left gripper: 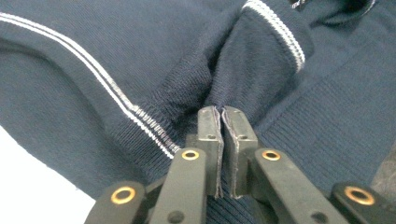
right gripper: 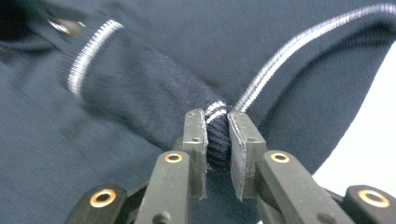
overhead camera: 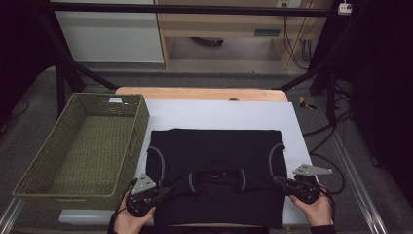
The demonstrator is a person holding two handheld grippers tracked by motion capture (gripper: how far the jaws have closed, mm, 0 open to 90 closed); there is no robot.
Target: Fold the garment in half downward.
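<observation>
A dark navy sweater (overhead camera: 214,156) with thin white stripes lies folded flat on a white sheet (overhead camera: 219,114). Both its sleeves are folded in over the body near the front edge. At the sweater's front left, my left gripper (overhead camera: 168,190) is shut on a fold of the left sleeve. In the left gripper view the jaws (left gripper: 220,116) stand almost together, with knit fabric (left gripper: 70,93) pinched at their tips. At the front right, my right gripper (overhead camera: 275,180) is shut on the striped sleeve edge. The right gripper view shows a thick roll of ribbed cloth (right gripper: 217,140) squeezed between the pads (right gripper: 216,121).
An olive woven basket (overhead camera: 141,126) stands to the left of the sheet, close to the sweater's left edge. The wooden table (overhead camera: 195,93) shows beyond the sheet. Black frame legs and cables stand around the table's far side and right.
</observation>
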